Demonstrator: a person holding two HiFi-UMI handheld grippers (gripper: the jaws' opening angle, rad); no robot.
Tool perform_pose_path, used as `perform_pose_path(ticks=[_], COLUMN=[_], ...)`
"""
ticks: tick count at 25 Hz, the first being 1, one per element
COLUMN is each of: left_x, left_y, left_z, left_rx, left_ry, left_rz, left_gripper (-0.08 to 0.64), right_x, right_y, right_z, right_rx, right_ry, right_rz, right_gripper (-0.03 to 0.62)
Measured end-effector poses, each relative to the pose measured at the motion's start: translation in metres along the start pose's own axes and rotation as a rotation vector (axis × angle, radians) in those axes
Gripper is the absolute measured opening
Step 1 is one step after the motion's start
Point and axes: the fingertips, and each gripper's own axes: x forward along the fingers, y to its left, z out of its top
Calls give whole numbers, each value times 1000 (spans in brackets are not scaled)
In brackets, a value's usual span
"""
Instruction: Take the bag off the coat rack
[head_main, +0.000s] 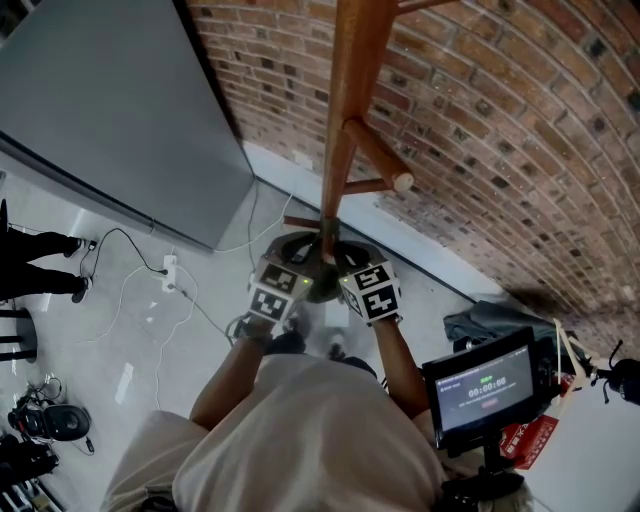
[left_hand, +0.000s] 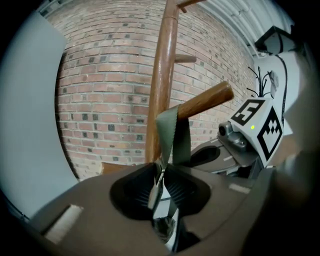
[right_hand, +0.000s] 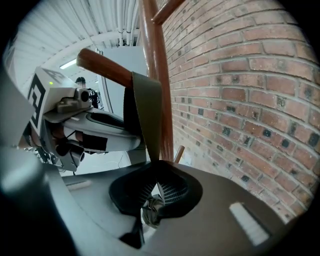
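Observation:
A wooden coat rack pole (head_main: 350, 90) stands before the brick wall, with a short peg (left_hand: 202, 102) slanting up from it. An olive bag strap (left_hand: 172, 132) is looped over that peg and hangs down into both grippers. My left gripper (left_hand: 160, 176) is shut on one run of the strap. Close beside it my right gripper (right_hand: 156, 186) is shut on the strap (right_hand: 147, 112) too. In the head view both grippers, left (head_main: 292, 280) and right (head_main: 352, 280), sit side by side against the pole near its dark round base. The bag's body is hidden.
A grey panel (head_main: 110, 110) leans along the left. Cables and a power strip (head_main: 168, 272) lie on the floor at left, near a person's legs (head_main: 40, 265). A camera with a screen (head_main: 485, 385) stands at lower right beside a grey cloth (head_main: 490, 320).

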Motion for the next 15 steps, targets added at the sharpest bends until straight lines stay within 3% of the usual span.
perform_pose_path(ticks=[3,7,15], left_x=[-1,-4,-9], left_y=[-2,-1,-2], left_z=[-1,-3,-6], left_rx=[-12,-87,-112], left_ry=[3,0,-1], left_rz=[-17,-44,-63], left_gripper=[57,57,57], right_x=[-3,-10,-24], right_y=[1,0,3], right_z=[0,2,5], right_rx=[8,27,58], right_ry=[8,12,12], right_rz=[6,17,22], right_gripper=[8,8,8])
